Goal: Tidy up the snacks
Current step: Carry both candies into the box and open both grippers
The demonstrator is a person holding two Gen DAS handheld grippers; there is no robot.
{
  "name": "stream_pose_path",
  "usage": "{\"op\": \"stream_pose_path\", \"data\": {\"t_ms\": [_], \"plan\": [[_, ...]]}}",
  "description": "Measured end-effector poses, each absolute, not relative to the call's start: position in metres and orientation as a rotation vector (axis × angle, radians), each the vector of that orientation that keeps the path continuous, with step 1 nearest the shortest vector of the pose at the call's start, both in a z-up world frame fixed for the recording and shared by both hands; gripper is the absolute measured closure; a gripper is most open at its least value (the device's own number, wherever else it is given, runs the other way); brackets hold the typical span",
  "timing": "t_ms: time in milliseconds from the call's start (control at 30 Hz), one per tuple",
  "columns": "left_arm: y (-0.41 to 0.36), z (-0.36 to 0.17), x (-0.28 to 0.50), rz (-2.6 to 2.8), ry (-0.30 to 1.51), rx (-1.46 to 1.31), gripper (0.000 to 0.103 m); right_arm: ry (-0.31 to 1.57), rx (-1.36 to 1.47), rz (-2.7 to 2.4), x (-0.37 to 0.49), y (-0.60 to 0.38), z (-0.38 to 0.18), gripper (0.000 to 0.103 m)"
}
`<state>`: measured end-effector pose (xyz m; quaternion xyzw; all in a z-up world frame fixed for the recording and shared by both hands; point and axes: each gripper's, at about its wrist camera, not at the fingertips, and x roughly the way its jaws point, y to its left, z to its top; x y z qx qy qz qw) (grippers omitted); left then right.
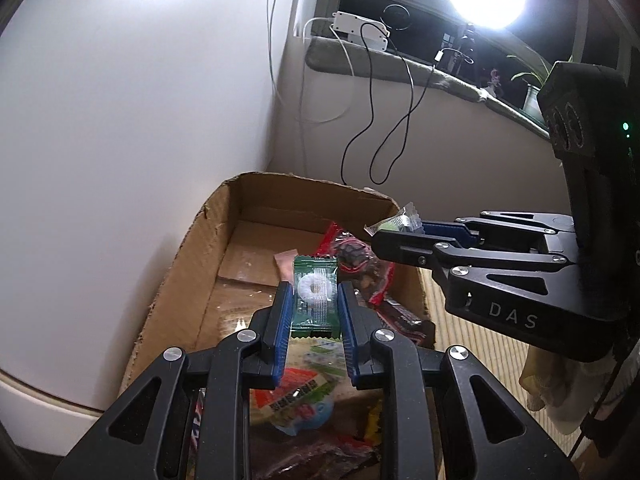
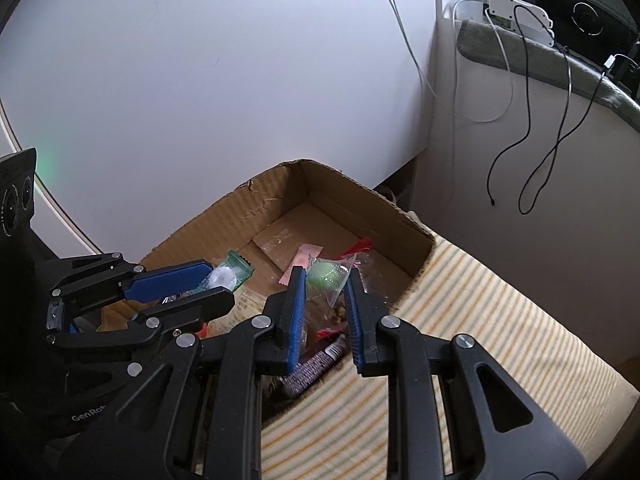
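Left wrist view: left claw [image 1: 313, 300] pinches a green ring-candy packet [image 1: 315, 293] above the cardboard box [image 1: 192, 256]; right claw [image 2: 325, 294] clamps a clear-wrapped green candy [image 2: 327, 276] over it. Slippery film may slide free, missing the box.

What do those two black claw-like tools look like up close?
Both the left gripper and the right gripper are black plastic linkages with cut-out arms and round silver screws. Their jaws are lined with ribbed blue pads. The right gripper carries pale "DAS" lettering and a small green light; the left shows partial "GenRo" lettering.
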<state>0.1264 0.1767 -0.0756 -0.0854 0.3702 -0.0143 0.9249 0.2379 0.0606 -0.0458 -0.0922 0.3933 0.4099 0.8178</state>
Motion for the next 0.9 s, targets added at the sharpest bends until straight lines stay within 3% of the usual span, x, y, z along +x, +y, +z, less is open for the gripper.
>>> {"op": "stream_pose_path", "data": {"t_ms": [633, 733, 800, 900], "plan": [[0.184, -0.078, 0.131, -0.004, 0.761, -0.174, 0.081, 0.853, -0.202, 0.874, 0.243, 0.072, -0.050, 0.082], [0.185, -0.076, 0.130, 0.000, 0.758, -0.176, 0.081, 0.850, -0.204, 0.870, 0.243, 0.072, -0.050, 0.068], [0.185, -0.076, 0.129, 0.002, 0.757, -0.175, 0.081, 0.839, -0.200, 0.862, 0.242, 0.071, -0.048, 0.051], [0.185, -0.075, 0.128, 0.007, 0.757, -0.171, 0.081, 0.835, -0.200, 0.852, 0.242, 0.069, -0.047, 0.049]]}}
